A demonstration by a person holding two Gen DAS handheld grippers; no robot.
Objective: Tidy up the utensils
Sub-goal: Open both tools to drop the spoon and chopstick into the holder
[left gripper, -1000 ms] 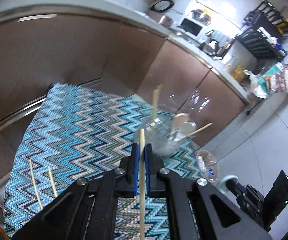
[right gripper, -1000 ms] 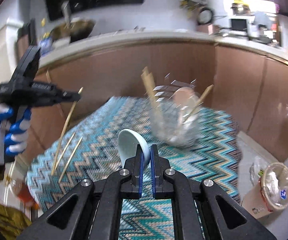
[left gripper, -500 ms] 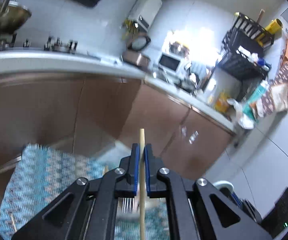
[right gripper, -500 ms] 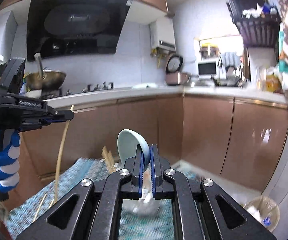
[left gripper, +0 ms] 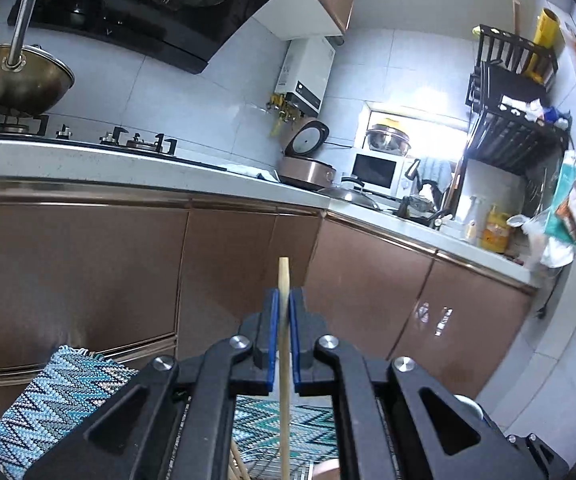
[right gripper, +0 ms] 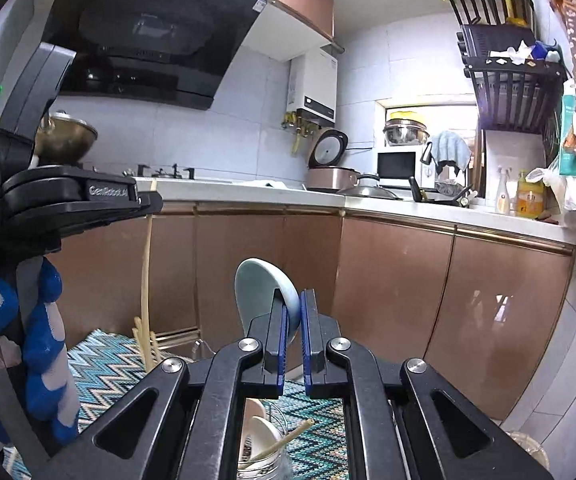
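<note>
Both views have tilted up from the mat (left gripper: 59, 396) to the cabinets. Left hand-held gripper (left gripper: 283, 308) pinches a chopstick (left gripper: 284, 280); right hand-held gripper (right gripper: 294, 312) pinches a spoon (right gripper: 261, 296), poised above the jar (right gripper: 263, 460), insertion pending.

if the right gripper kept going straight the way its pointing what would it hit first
Likely the brown cabinet doors under the counter, dead ahead of the right gripper holding the pale blue spoon; nothing nearer shows, though depth is unclear.

left wrist: faces cabinets (left gripper: 87, 272) | right wrist: same | shared: counter (right gripper: 408, 206)
</note>
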